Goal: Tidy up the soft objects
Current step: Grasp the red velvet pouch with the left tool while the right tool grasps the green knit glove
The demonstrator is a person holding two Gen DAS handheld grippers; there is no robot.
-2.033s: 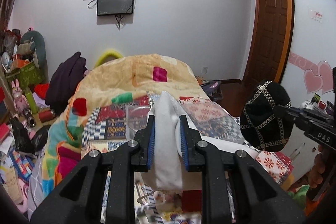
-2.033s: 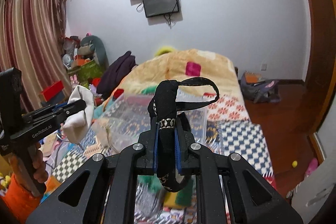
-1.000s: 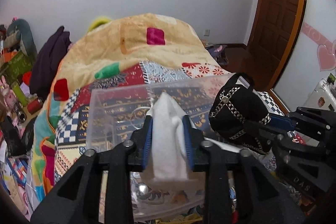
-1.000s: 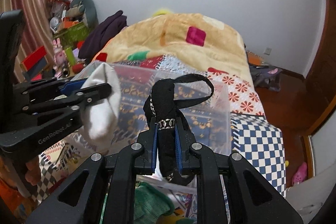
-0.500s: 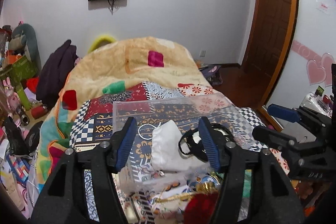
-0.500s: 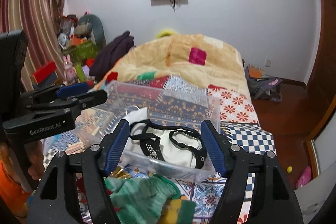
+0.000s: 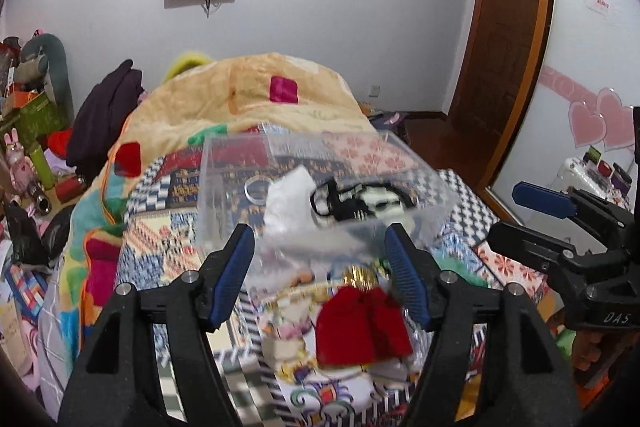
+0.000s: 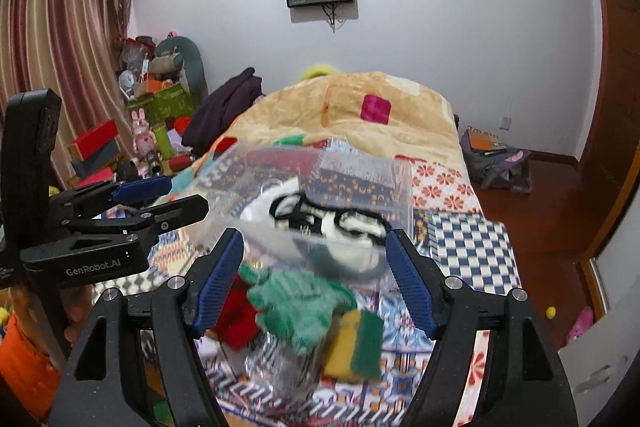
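A clear plastic bin (image 7: 224, 183) stands on the patchwork bed; it also shows in the right wrist view (image 8: 402, 195). Inside it lie a white cloth (image 7: 286, 203) and a black strappy item (image 7: 352, 201), also seen in the right wrist view (image 8: 316, 219). My left gripper (image 7: 320, 275) is open and empty, in front of the bin. My right gripper (image 8: 314, 283) is open and empty, also in front of the bin. A red cloth (image 7: 362, 327), a green glove (image 8: 300, 307) and a yellow-green sponge (image 8: 356, 345) lie on the bed before the bin.
An orange blanket (image 7: 260, 95) covers the far bed. Clutter of boxes and toys (image 8: 152, 115) lies at the left by the curtain. A wooden door (image 7: 504, 39) is at the right. A bag (image 8: 500, 163) sits on the floor.
Both grippers were shut on the white cloth and black item, dropped them into the bin and opened. Since half a second ago both have pulled back slightly, still open.
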